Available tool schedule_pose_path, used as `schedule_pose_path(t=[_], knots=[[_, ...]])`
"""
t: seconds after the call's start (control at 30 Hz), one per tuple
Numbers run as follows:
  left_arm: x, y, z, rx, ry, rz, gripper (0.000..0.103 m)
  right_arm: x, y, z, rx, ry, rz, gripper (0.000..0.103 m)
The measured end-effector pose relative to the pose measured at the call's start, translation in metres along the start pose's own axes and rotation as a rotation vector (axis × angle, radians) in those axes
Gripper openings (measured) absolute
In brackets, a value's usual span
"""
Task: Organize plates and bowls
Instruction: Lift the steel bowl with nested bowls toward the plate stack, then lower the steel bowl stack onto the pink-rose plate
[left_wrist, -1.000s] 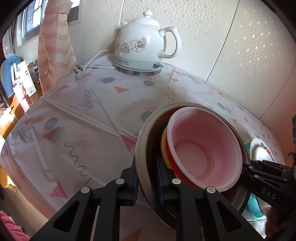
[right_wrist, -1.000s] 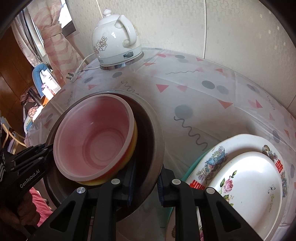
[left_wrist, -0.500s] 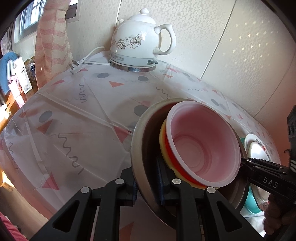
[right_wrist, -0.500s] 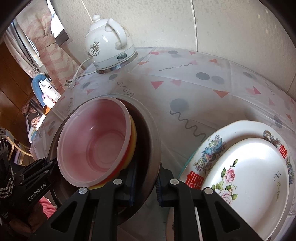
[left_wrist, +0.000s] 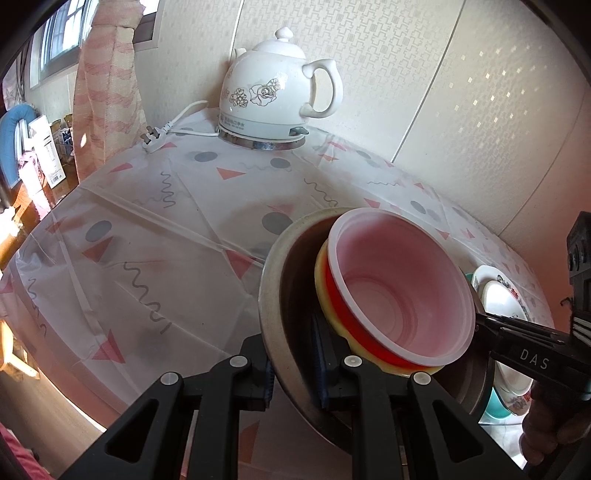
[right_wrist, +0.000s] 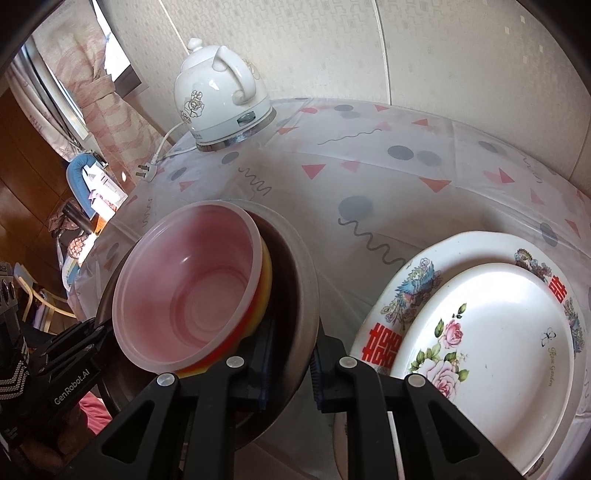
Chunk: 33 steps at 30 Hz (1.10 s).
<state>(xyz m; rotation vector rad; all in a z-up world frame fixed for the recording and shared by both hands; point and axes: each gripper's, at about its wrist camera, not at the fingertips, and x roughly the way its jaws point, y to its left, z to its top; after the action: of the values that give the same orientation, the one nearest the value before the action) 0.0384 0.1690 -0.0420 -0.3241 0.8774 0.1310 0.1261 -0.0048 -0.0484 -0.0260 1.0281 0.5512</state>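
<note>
Two hand-held grippers (left_wrist: 295, 363) (right_wrist: 288, 363) clamp opposite rims of the metal bowl (left_wrist: 271, 295).

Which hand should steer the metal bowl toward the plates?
Likely the right hand-held gripper: it clamps the grey metal bowl rim beside the stacked floral plates; the left hand-held gripper holds the far rim.

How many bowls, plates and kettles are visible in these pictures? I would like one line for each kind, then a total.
Bowls: 3, nested: metal bowl, yellow-and-red bowl, pink bowl.
Plates: 2, stacked: rose plate on bird plate. A teal dish under them shows only as an edge and is not counted.
Kettles: 1: white kettle.
Total: 6
</note>
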Motion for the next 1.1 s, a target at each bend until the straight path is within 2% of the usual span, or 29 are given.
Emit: schedule_pose_path(t=[0.47, 1.1], knots=[[-0.025, -0.023, 0.007, 0.051, -0.053, -0.027, 0.018, -0.031, -0.011, -0.002, 0.026, -0.069, 0.009, 0.016], [-0.041, -0.064, 0.013, 0.135, -0.072, -0.083, 0.019, -0.068, -0.040, -0.008, 0.094, -0.135, -0.005, 0.017]])
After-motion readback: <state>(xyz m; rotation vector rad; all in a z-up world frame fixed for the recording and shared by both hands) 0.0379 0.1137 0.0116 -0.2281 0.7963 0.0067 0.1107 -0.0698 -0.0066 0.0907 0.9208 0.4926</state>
